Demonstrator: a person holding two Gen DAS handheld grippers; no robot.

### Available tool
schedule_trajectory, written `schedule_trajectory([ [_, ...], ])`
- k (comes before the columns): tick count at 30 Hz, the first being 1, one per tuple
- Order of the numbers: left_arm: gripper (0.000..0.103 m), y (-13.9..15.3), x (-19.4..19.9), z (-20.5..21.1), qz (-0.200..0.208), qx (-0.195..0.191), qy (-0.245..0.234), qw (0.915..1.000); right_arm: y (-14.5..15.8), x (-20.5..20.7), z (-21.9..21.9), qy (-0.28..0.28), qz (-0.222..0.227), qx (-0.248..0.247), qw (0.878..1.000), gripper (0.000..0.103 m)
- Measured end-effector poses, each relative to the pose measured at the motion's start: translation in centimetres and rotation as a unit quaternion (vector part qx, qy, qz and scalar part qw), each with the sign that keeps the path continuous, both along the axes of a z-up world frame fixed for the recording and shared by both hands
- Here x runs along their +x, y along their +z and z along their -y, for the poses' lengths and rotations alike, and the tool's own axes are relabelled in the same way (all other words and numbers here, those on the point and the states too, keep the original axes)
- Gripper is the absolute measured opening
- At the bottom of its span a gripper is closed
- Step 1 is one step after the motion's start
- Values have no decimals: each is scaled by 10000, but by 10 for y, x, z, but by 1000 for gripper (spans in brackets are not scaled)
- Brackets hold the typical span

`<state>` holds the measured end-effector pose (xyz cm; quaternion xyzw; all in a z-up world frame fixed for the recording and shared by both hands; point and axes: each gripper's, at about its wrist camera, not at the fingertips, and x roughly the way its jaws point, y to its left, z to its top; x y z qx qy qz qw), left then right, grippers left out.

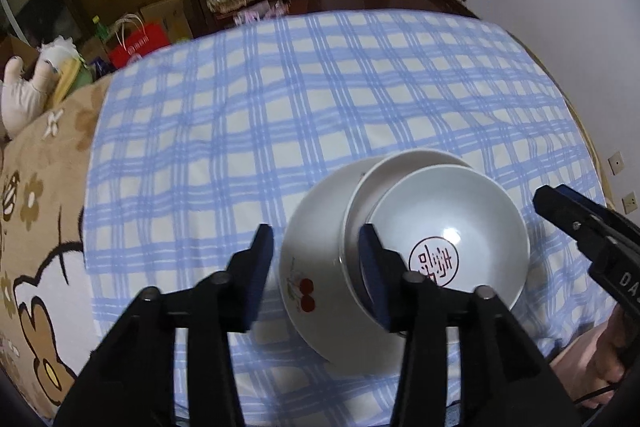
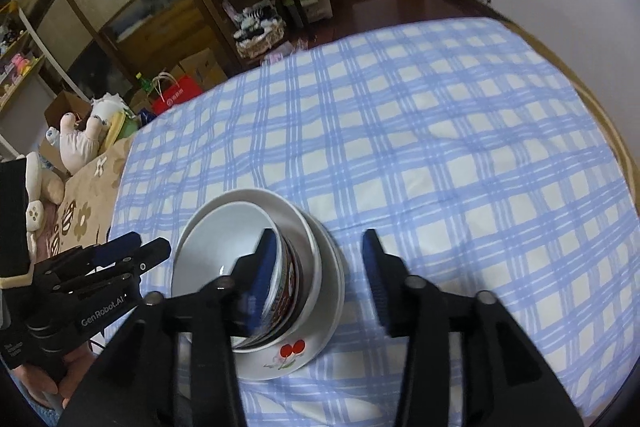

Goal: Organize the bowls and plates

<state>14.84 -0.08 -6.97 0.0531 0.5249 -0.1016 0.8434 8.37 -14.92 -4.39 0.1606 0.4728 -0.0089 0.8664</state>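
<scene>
A stack of white bowls sits on the blue checked cloth (image 1: pixel 280 107). The outer bowl (image 1: pixel 316 247) bears a red cherry print and also shows in the right wrist view (image 2: pixel 320 339). The top inner bowl (image 1: pixel 452 227) has a red round seal inside; in the right wrist view its patterned outside (image 2: pixel 288 291) shows. My left gripper (image 1: pixel 318 255) is open, its jaws astride the left side of the stack. My right gripper (image 2: pixel 320 263) is open, its jaws astride the stack's right side. Each gripper shows in the other's view, the right one (image 1: pixel 560 207) and the left one (image 2: pixel 132 251).
A brown cartoon blanket (image 1: pixel 36 247) lies left of the cloth, with plush toys (image 2: pixel 80 139) beyond it. Wooden cabinets, a red bag (image 2: pixel 176 93) and a basket (image 2: pixel 260 39) stand on the floor behind. The table edge (image 2: pixel 616 143) curves at right by a white wall.
</scene>
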Motion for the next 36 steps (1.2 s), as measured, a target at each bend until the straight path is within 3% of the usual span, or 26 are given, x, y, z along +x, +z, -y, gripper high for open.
schedule_trajectory([
  [2,54,6,-3,1,176,151,49,9997,9,-5,3,-82,167,-45,9998,62],
  [4,68,13,-10,3,432,408,25,9982,15,-10,6,-135,272,-93,9995,67],
  [7,80,24,-20,3,595,372,-47,9975,25,-18,9,-184,386,-280,9987,79],
  [9,84,32,-26,1,676,276,14,9973,32,-25,11,-197,479,-428,9977,91],
  [14,89,47,-43,-2,806,120,173,9965,52,-49,12,-177,858,-803,9929,103],
  [17,89,59,-58,-9,1004,-44,328,9944,67,-69,9,-336,1339,-1273,9822,103],
  [20,89,70,-79,-15,1447,-124,439,9884,78,-87,8,-411,1628,-1547,9736,103],
  [24,91,86,-111,-20,2057,-116,353,9779,90,-107,15,-454,1873,-1419,9709,103],
  [31,91,101,-153,-22,2538,-209,245,9667,100,-147,19,-543,2261,-1395,9625,103],
  [36,95,105,-184,-16,2874,-58,99,9578,100,-174,21,-614,2466,-1425,9566,103],
])
